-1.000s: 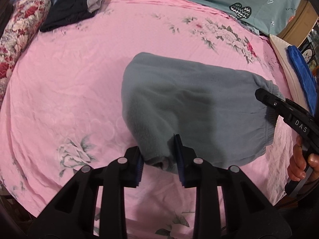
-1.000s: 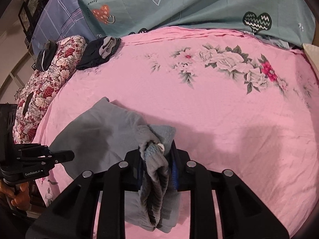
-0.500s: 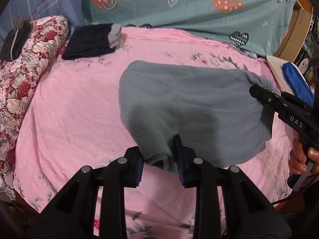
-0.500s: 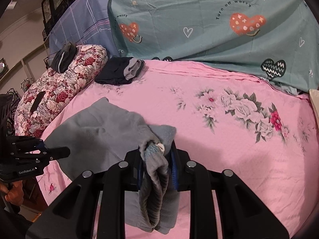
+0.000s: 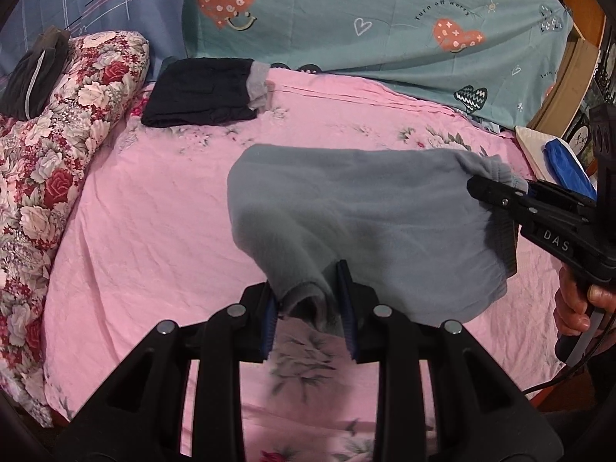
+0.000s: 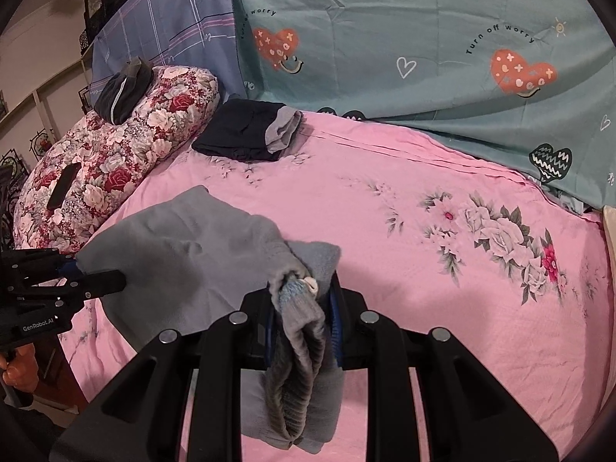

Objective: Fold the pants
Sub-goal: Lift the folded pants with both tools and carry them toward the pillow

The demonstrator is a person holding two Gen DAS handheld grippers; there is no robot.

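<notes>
The grey fleece pants [image 5: 365, 215] are folded into a thick bundle and held in the air between both grippers, above the pink flowered bedsheet [image 5: 154, 231]. My left gripper [image 5: 310, 304] is shut on the bundle's near left corner. My right gripper [image 6: 302, 304] is shut on the ribbed waistband end of the pants [image 6: 184, 254], which droops down between its fingers. The right gripper also shows at the right in the left wrist view [image 5: 500, 196], and the left gripper at the left in the right wrist view [image 6: 92, 281].
Folded dark pants with a grey waistband [image 5: 204, 92] lie at the bed's far left. A red flowered bolster [image 5: 57, 123] with a dark garment [image 5: 30, 73] on top runs along the left. A teal heart-print quilt [image 5: 385, 27] lies at the back. A blue object [image 5: 566, 165] lies at the right edge.
Both grippers have lifted the pants bundle higher and tilted up, so more of the quilt and bolster shows. Both grips have held.
</notes>
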